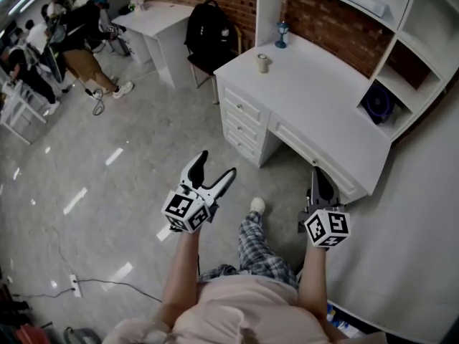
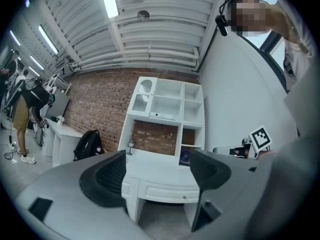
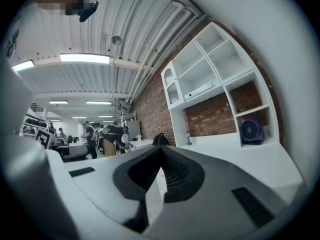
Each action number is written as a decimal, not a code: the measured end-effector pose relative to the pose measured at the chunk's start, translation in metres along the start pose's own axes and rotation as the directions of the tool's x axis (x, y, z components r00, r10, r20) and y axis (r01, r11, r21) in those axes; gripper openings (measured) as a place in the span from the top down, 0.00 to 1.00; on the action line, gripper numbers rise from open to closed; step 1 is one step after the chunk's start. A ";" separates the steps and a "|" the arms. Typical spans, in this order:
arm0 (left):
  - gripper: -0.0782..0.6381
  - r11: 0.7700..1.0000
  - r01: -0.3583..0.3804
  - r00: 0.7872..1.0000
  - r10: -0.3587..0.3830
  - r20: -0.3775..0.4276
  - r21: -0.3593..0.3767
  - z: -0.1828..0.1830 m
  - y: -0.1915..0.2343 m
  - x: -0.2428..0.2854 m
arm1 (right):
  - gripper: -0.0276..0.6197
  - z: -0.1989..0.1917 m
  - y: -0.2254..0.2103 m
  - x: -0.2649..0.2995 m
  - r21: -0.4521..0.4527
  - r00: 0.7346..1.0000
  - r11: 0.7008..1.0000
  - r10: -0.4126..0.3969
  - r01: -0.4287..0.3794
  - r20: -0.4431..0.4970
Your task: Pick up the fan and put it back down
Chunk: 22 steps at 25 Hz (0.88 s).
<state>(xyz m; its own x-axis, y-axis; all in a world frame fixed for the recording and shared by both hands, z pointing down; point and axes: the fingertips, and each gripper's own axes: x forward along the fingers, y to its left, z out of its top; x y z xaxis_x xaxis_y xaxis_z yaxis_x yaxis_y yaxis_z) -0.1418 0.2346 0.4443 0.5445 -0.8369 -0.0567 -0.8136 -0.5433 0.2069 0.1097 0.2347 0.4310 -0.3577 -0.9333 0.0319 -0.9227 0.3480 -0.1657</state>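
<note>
The fan (image 1: 378, 102) is small, round and dark blue, and stands in a lower cubby of the white shelf unit at the desk's far right end. It also shows in the left gripper view as the fan (image 2: 185, 156) and in the right gripper view as the fan (image 3: 252, 132). My left gripper (image 1: 219, 163) is held over the floor in front of the desk, open and holding nothing (image 2: 157, 171). To its right, near the desk's front edge, my right gripper (image 1: 315, 172) has its jaws together on nothing (image 3: 161, 156). Both are well short of the fan.
The white desk (image 1: 315, 106) with drawers carries a cup (image 1: 263, 63) and a small blue lantern (image 1: 282, 34). A black backpack (image 1: 210, 27) sits on a chair beside it. Several people stand at the far left. A power strip (image 1: 74, 285) lies on the floor.
</note>
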 end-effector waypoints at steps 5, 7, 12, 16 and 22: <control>0.36 0.999 0.001 1.000 -0.002 0.025 0.040 0.041 0.034 0.108 | 0.94 0.047 -0.035 0.095 -0.029 0.999 0.999 0.047 -0.046 0.024; 0.36 1.000 0.000 1.000 0.000 0.023 0.031 0.051 0.049 0.151 | 0.94 0.057 -0.051 0.132 -0.045 0.998 0.997 0.062 -0.062 0.005; 0.36 0.999 -0.011 1.000 0.011 0.003 0.031 0.052 0.101 0.255 | 0.94 0.061 -0.099 0.240 -0.025 0.996 0.996 0.085 -0.086 -0.027; 0.36 0.999 -0.038 0.999 0.039 -0.028 0.023 0.043 0.137 0.309 | 0.94 0.057 -0.121 0.306 -0.009 0.992 0.993 0.117 -0.118 -0.049; 0.36 0.999 -0.050 0.998 0.050 -0.038 0.013 0.044 0.160 0.375 | 0.94 0.058 -0.143 0.376 0.002 0.985 0.987 0.163 -0.163 -0.063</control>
<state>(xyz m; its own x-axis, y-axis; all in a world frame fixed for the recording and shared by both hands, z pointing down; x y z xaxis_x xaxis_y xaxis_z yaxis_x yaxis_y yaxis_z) -0.0767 -0.1687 0.4130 0.5100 -0.8601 -0.0094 -0.8423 -0.5016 0.1972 0.1155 -0.1708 0.4094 -0.5115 -0.8567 0.0667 -0.8518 0.4953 -0.1710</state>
